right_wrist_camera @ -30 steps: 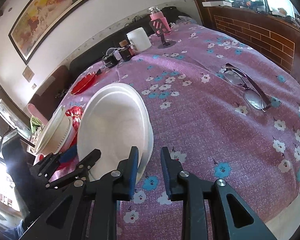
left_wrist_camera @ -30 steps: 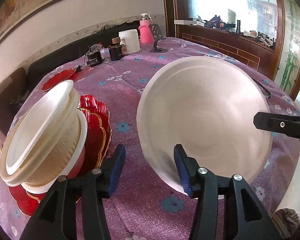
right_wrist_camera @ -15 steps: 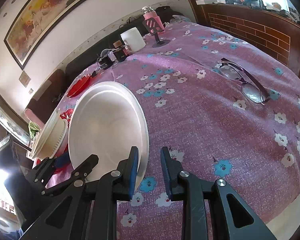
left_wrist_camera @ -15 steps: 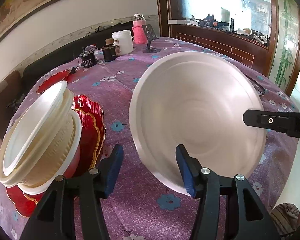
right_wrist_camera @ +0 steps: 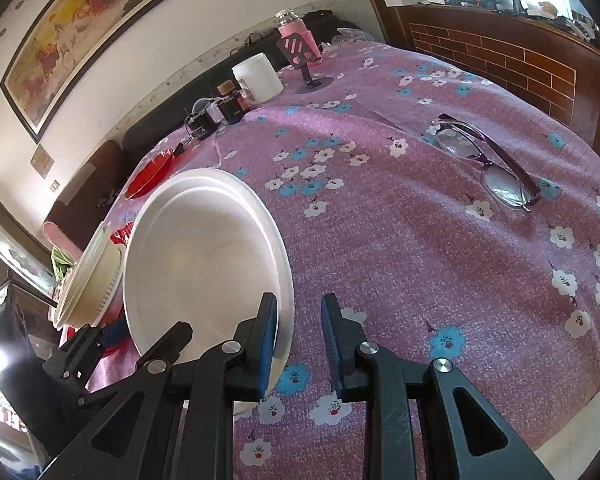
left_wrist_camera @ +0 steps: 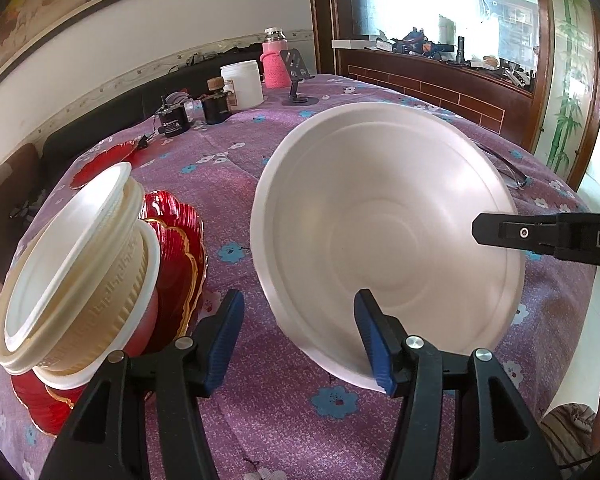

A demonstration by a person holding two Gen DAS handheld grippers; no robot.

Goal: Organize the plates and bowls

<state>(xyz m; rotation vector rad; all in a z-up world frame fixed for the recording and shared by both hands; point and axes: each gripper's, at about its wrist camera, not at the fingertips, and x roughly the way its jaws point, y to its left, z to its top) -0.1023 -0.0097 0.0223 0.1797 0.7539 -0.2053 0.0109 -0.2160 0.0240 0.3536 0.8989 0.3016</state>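
white bowl (left_wrist_camera: 384,236) tilted on edge, opening faces left gripper (left_wrist_camera: 300,336) | left fingers wide | right gripper (right_wrist_camera: 298,332) narrow, empty

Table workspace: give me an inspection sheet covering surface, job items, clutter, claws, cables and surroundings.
Surface: purple floral tablecloth.
Job's things: white plate steeply tilted; cream bowl stack on red plates.
Clutter: glasses, white jar, pink bottle, phone stand.
Claws: left claw open by the plate's lower rim; right claw open, straddling its rim.
Cables: thin lead by black devices, unclear.
Surroundings: painting, brick-faced ledge.
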